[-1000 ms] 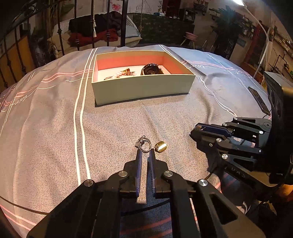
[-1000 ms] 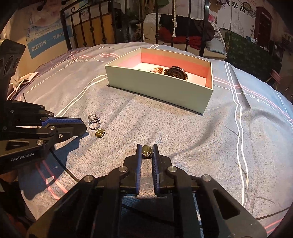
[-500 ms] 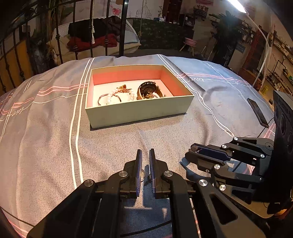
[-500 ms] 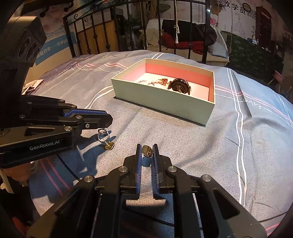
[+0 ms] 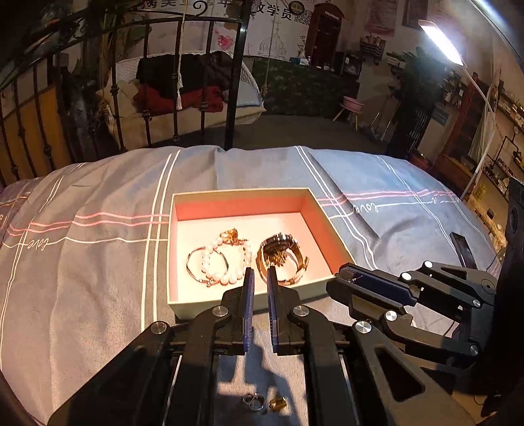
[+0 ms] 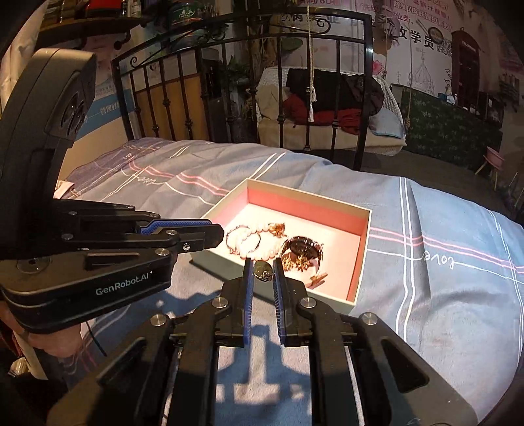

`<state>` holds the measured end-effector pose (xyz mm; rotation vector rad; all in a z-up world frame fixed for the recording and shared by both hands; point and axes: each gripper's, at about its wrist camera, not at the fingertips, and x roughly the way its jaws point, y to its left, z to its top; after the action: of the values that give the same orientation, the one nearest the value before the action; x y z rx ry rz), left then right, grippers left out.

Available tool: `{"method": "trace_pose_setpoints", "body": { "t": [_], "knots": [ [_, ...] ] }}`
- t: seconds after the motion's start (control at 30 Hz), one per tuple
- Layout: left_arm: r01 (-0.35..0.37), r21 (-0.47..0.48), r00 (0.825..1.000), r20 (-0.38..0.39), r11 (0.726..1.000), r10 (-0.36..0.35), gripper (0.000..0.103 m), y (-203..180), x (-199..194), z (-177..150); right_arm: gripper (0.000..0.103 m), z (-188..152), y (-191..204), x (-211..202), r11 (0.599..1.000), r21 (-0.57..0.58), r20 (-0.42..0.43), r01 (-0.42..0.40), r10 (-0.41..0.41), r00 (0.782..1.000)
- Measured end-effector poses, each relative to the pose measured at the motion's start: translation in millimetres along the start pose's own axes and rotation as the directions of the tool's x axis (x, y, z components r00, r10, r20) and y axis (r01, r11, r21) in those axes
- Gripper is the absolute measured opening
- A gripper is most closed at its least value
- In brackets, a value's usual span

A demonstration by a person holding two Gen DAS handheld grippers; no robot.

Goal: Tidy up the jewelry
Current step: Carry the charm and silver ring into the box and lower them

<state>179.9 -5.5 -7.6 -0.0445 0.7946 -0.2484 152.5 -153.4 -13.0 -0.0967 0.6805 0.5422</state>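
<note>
Right tongs pinch a small gold charm near the box; left tongs clenched, empty

A grey-blue bedspread with white and pink stripes covers the bed, the word "love" stitched on it. At the bed's end stands a black iron bed frame with upright bars. Beyond it a white wicker seat holds dark and red clothes. A long lamp glows bright at upper right. The far wall carries drawings and large characters. A small pink stool stands on the dark floor, with shelves along the right.
</note>
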Motion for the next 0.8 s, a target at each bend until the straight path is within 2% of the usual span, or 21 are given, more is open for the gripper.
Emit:
{"method": "trace_pose_setpoints", "body": {
  "t": [0.13, 0.27, 0.57, 0.8],
  "knots": [
    [-0.021, -0.038, 1.000, 0.012, 0.999, 0.022, 0.008, 6, 11, 28, 0.013, 22, -14, 12, 0.999, 0.033, 0.010, 0.008, -0.008, 1.000],
    [-0.066, -0.036, 0.998, 0.003, 0.997, 0.066, 0.008, 10, 29, 45, 0.013, 38, -24, 26, 0.999, 0.043, 0.009, 0.021, -0.021, 1.000],
    [-0.076, -0.089, 0.993, -0.098, 0.993, 0.068, 0.008, 26, 70, 47, 0.013, 34, -38, 59, 0.997, 0.069, -0.055, 0.017, -0.013, 0.998],
    [-0.067, -0.098, 0.989, -0.141, 0.993, 0.053, 0.008, 28, 88, 45, 0.013, 27, -40, 74, 0.997, 0.079, -0.096, 0.010, -0.002, 0.995]
  ]
}}
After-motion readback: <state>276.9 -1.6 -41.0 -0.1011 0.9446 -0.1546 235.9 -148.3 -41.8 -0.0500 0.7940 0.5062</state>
